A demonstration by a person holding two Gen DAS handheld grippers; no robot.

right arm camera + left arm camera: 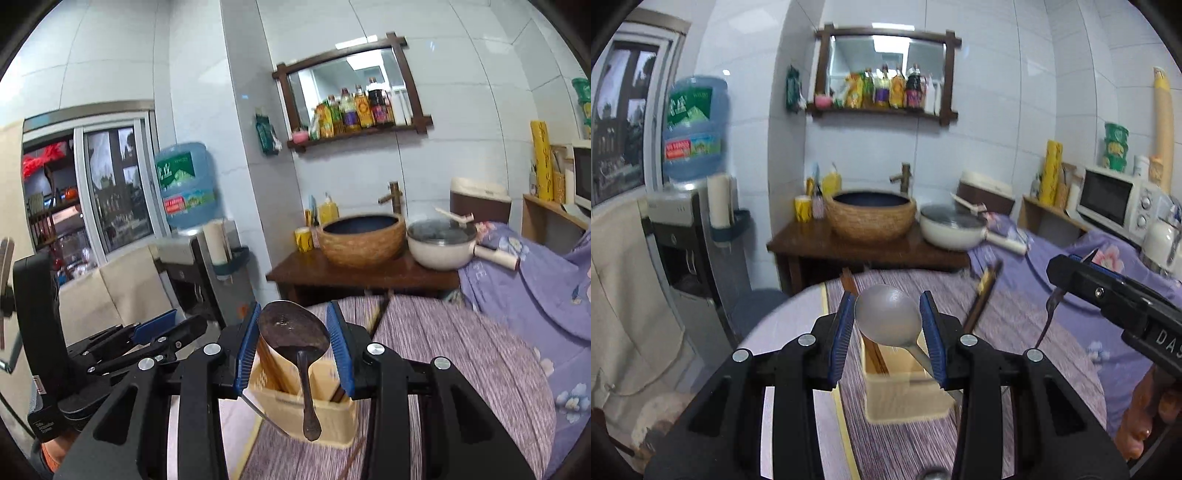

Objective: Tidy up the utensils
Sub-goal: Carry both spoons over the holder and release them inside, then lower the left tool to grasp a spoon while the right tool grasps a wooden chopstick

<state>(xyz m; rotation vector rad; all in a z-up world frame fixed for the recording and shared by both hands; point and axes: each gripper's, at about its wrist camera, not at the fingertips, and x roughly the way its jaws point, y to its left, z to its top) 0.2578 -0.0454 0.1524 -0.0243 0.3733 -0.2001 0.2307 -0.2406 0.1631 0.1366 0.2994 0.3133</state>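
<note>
My left gripper [888,306] is shut on the bowl of a silver spoon [886,317], whose handle slants down to the right. Below it a beige utensil holder [905,391] with chopsticks inside stands on the striped purple mat [1015,321]. My right gripper [293,314] is shut on the bowl of a dark metal spoon [291,332]. That spoon's handle hangs straight down in front of the same holder [332,417]. In the left wrist view the right gripper [1067,269] reaches in from the right, the handle [1047,314] dangling under it. The left gripper [162,328] shows at the left of the right wrist view.
Loose chopsticks [984,291] lie on the mat beyond the holder. Behind stands a wooden washstand [868,247] with a woven basin [871,214] and a white pan [951,229]. A water dispenser [687,229] is at the left and a microwave [1115,201] at the right.
</note>
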